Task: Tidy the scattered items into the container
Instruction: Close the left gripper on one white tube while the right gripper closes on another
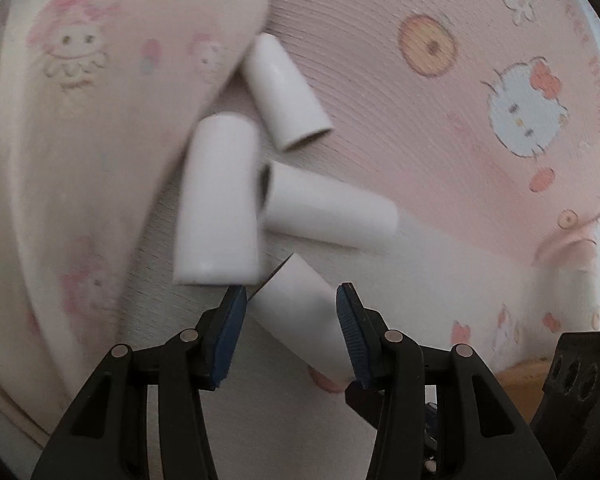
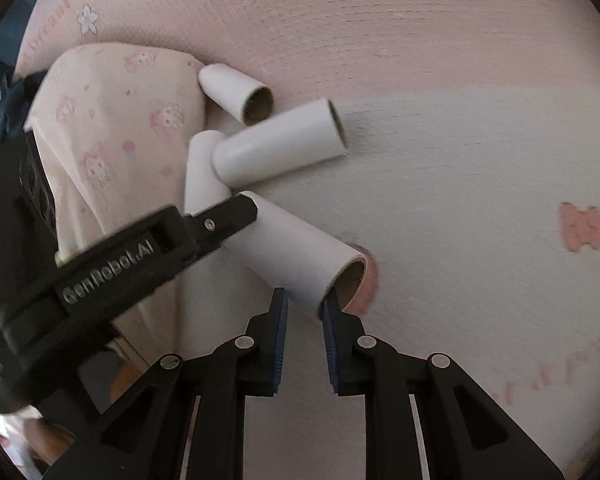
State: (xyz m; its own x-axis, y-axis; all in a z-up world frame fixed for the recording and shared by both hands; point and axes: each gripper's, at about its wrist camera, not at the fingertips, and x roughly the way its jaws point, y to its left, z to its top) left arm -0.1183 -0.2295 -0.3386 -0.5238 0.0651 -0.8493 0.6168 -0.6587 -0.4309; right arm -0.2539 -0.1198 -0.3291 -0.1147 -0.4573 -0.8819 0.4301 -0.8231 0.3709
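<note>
Several white cardboard tubes lie in a loose heap on a pink cartoon mat. My left gripper has one tube slanting between its wide-set jaws, with the pads against its far corner and its side. In the right wrist view a left finger crosses that same tube near its far end. My right gripper is shut to a narrow gap at the rim of the tube's open near end. Whether it pinches the wall I cannot tell. Three other tubes lie beyond.
A pale pink printed fabric bag lies along the left, touching the heap of tubes. The mat stretches bare to the right. A black gripper housing shows at the lower right of the left wrist view.
</note>
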